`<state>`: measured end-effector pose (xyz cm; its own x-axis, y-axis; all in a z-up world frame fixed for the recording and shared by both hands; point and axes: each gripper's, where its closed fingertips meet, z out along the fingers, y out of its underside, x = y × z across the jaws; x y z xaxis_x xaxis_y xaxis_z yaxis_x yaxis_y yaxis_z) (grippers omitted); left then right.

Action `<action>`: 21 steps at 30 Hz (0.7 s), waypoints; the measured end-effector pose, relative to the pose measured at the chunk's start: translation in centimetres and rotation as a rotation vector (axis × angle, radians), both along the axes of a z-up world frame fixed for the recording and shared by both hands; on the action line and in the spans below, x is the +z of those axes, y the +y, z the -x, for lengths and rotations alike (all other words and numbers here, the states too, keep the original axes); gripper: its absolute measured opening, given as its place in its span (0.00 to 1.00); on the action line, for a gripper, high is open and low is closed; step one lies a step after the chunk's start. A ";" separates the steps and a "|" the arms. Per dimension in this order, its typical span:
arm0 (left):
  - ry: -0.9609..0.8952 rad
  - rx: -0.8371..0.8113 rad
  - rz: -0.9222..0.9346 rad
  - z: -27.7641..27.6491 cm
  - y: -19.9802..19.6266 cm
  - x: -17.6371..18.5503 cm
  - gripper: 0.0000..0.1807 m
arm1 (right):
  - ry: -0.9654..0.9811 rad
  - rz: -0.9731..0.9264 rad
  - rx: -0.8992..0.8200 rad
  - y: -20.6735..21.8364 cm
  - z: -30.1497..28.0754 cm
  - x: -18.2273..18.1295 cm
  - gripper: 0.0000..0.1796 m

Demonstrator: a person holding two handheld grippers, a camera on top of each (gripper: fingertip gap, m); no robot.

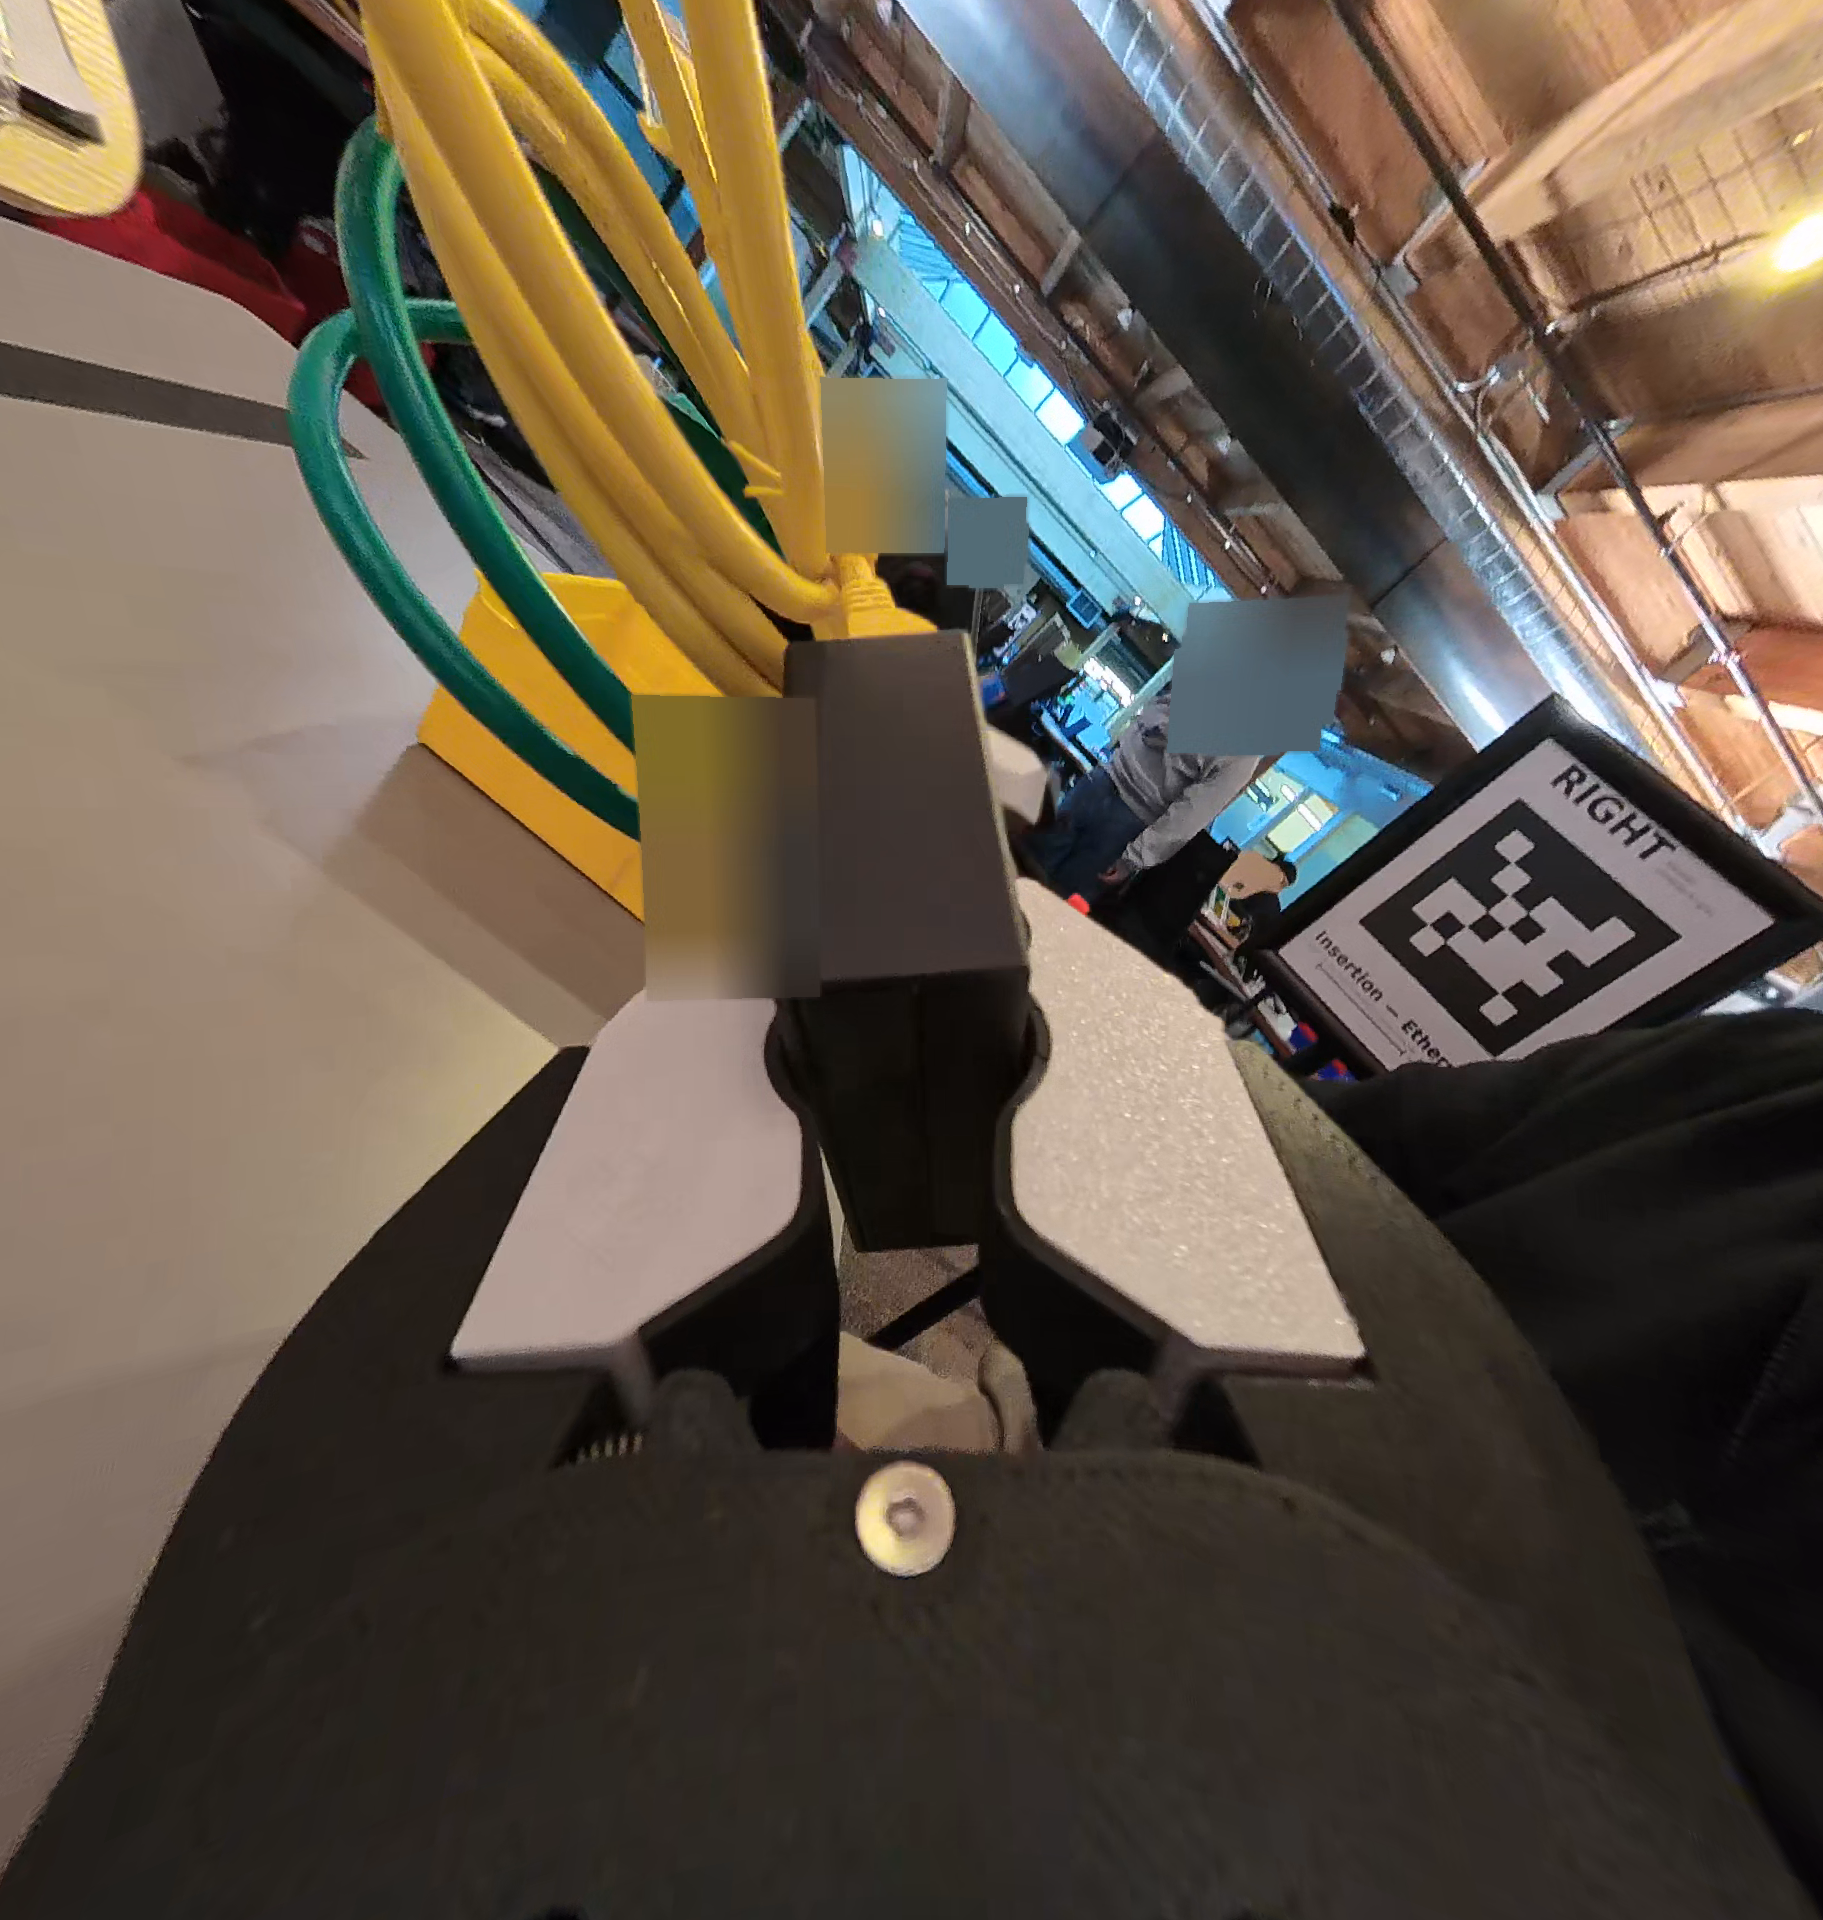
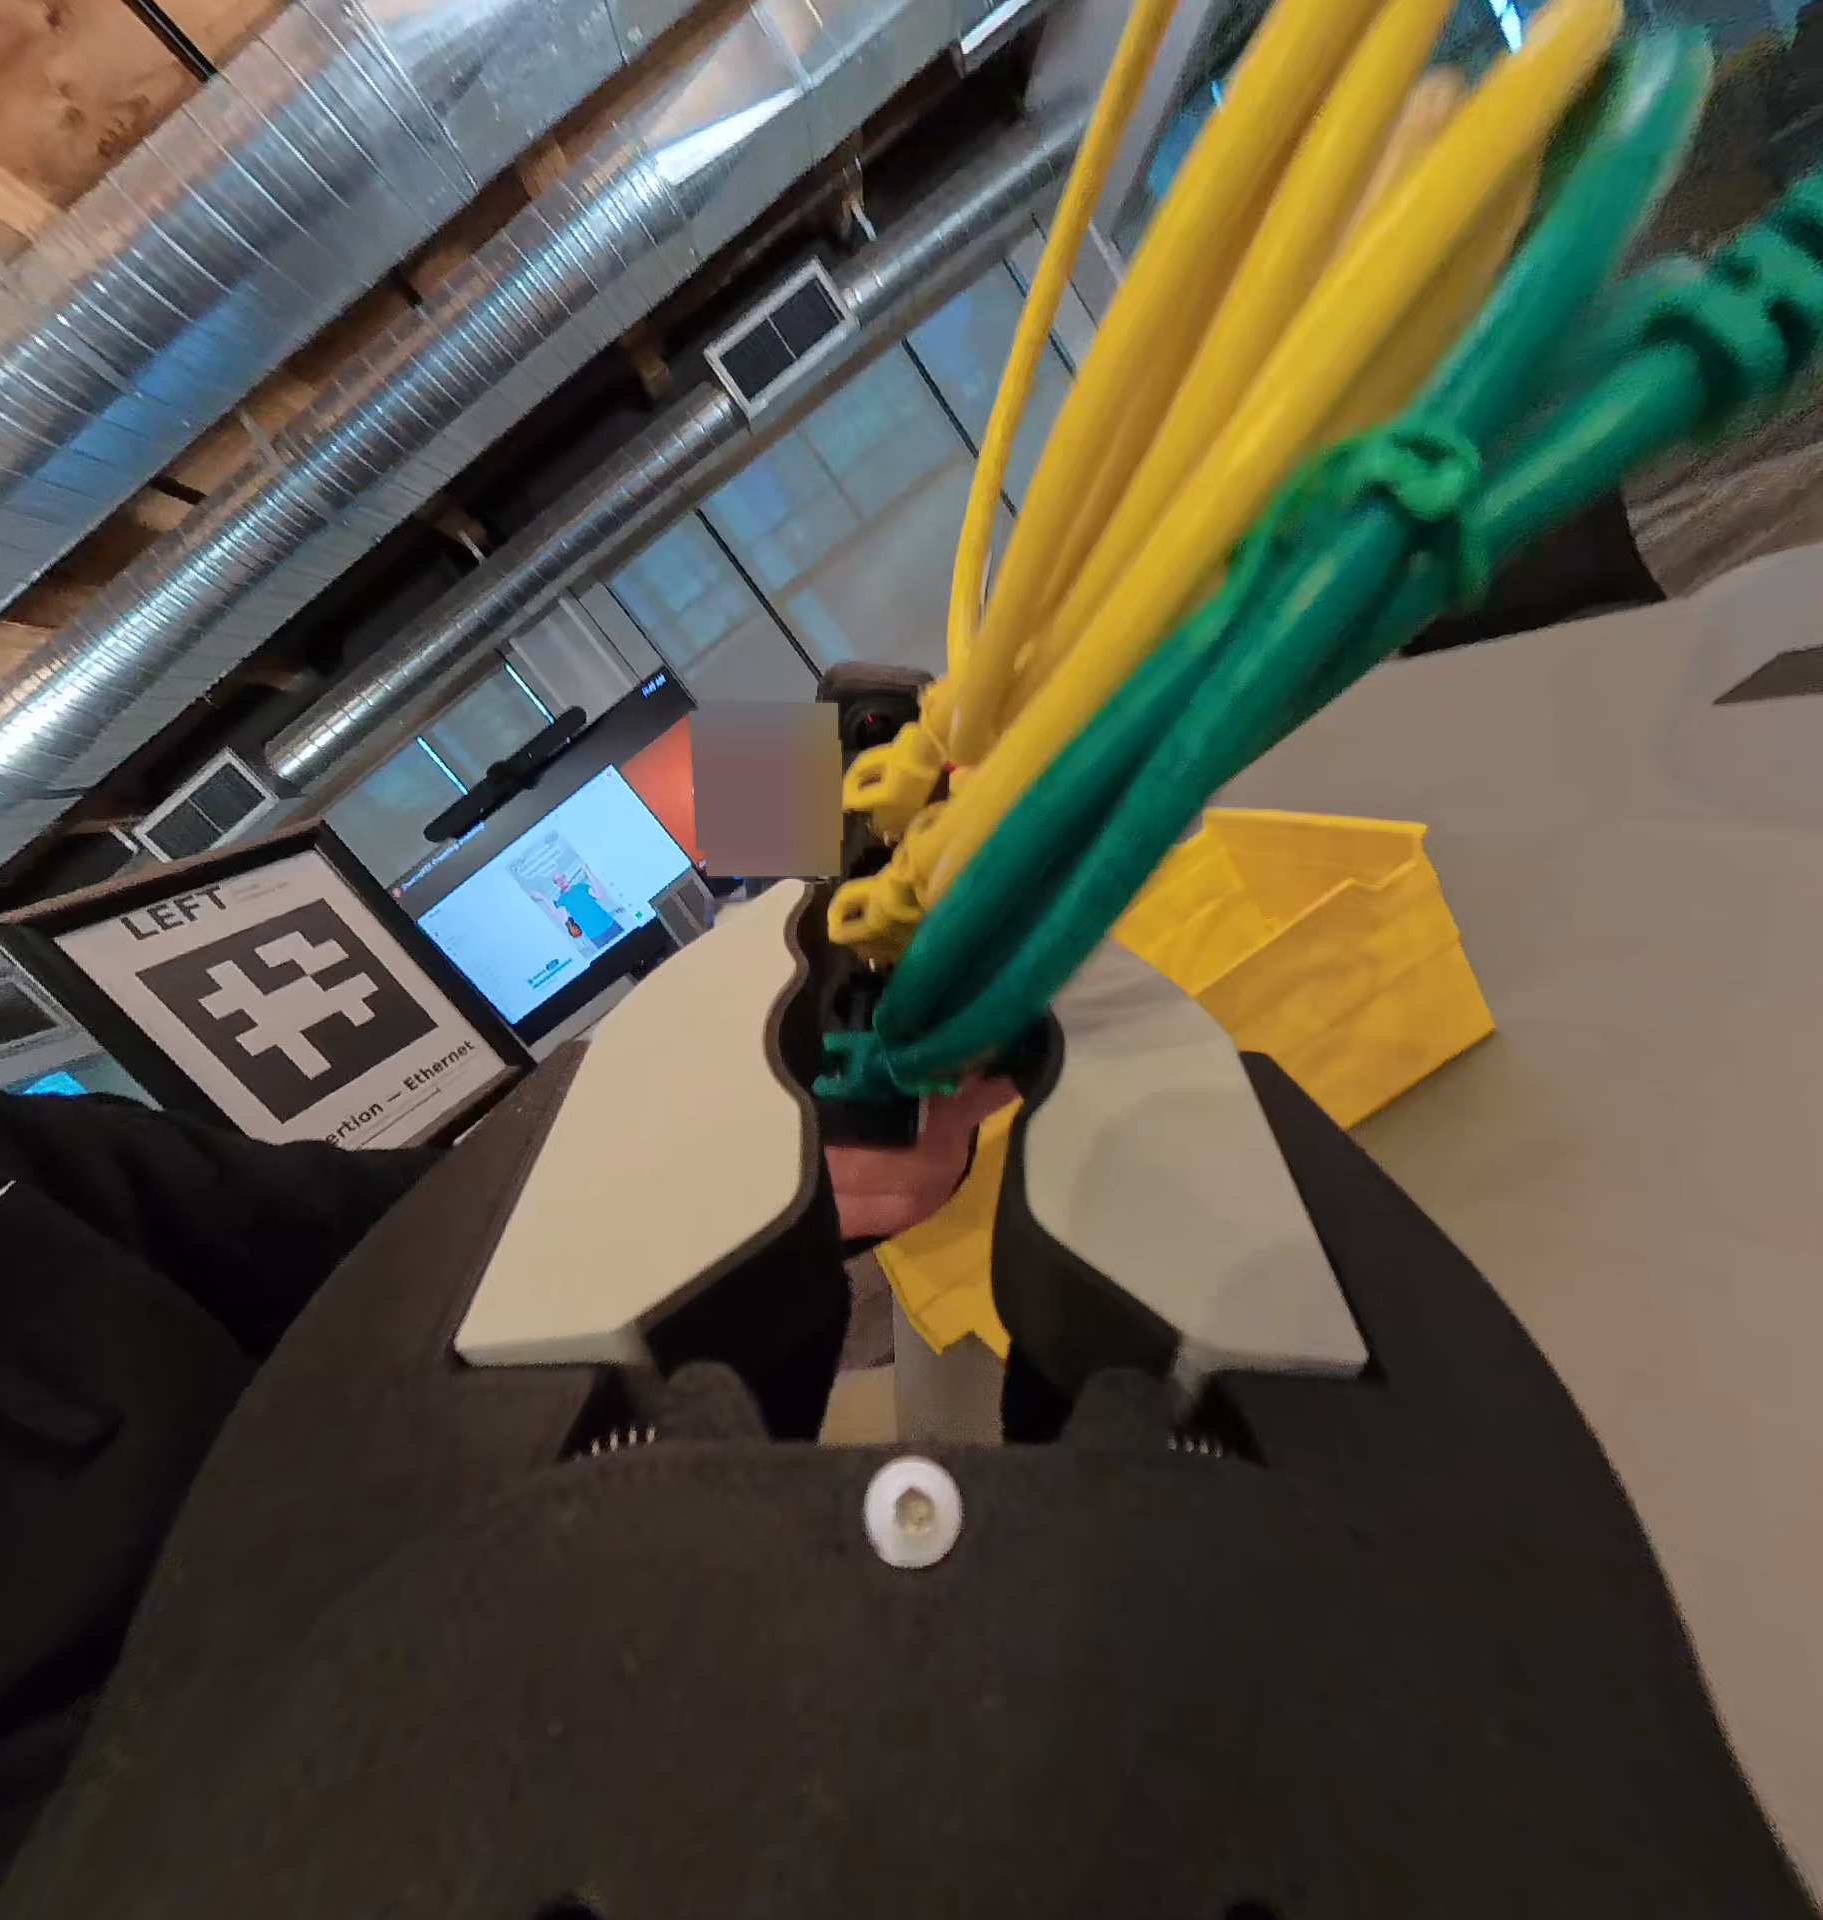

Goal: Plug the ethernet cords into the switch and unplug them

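Observation:
In the left wrist view my left gripper [image 1: 907, 1029] is shut on the black switch [image 1: 907, 831] and holds it end-on, above the table. Yellow ethernet cords [image 1: 595, 416] and green ethernet cords [image 1: 419, 582] loop up from its far end. In the right wrist view my right gripper [image 2: 922, 1039] is closed around the green cords [image 2: 1146, 831] just above a green plug [image 2: 850, 1070] seated in the switch [image 2: 865, 696]. Two yellow plugs [image 2: 876, 779] sit in ports farther along. The ports themselves are mostly hidden by cords.
A yellow bin [image 2: 1333, 935] stands on the grey table [image 2: 1613, 1039]; it also shows in the left wrist view [image 1: 533, 707]. Framed marker signs stand at the table's edge [image 1: 1530, 914] [image 2: 283, 997]. A lit screen [image 2: 554, 914] and people are far behind. A hand [image 2: 907, 1174] shows under the switch. My left and right fingertips are right by each other.

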<state>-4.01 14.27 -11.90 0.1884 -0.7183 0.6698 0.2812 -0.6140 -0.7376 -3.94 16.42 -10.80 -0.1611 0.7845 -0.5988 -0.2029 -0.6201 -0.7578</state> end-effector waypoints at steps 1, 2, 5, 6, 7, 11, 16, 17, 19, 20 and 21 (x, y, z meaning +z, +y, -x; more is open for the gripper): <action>-0.016 0.010 0.011 0.3 0.2 0.1 0.16 | -0.020 0.014 0.019 0.0 0.1 -0.5 0.19; -0.035 0.018 0.028 0.6 0.4 0.3 0.16 | -0.034 0.027 0.042 -0.1 0.2 -0.9 0.20; -0.097 0.048 0.090 1.7 1.0 0.5 0.16 | -0.058 0.051 0.100 -0.5 0.5 -1.6 0.16; -0.102 0.044 0.106 1.8 1.0 0.3 0.17 | -0.055 0.053 0.115 -0.7 0.6 -1.7 0.13; -0.095 0.050 0.114 1.9 1.2 0.0 0.17 | -0.070 0.051 0.126 -1.0 0.8 -1.9 0.14; -0.108 0.046 0.163 1.9 1.6 -0.8 0.17 | -0.095 0.065 0.148 -1.3 1.3 -2.5 0.11; -0.099 0.060 0.215 1.9 1.9 -1.8 0.17 | -0.094 0.128 0.163 -0.9 1.3 -3.4 0.10; -0.104 0.062 0.224 1.9 2.0 -1.9 0.17 | -0.104 0.132 0.155 -0.7 1.3 -3.5 0.10; -0.101 0.069 0.225 1.9 2.1 -2.1 0.17 | -0.117 0.145 0.158 -0.7 1.3 -3.7 0.10; -0.094 0.080 0.224 1.9 2.2 -2.2 0.16 | -0.125 0.146 0.157 -0.6 1.3 -3.8 0.10; -0.092 0.087 0.224 1.9 2.2 -2.2 0.17 | -0.126 0.147 0.159 -0.6 1.3 -3.9 0.10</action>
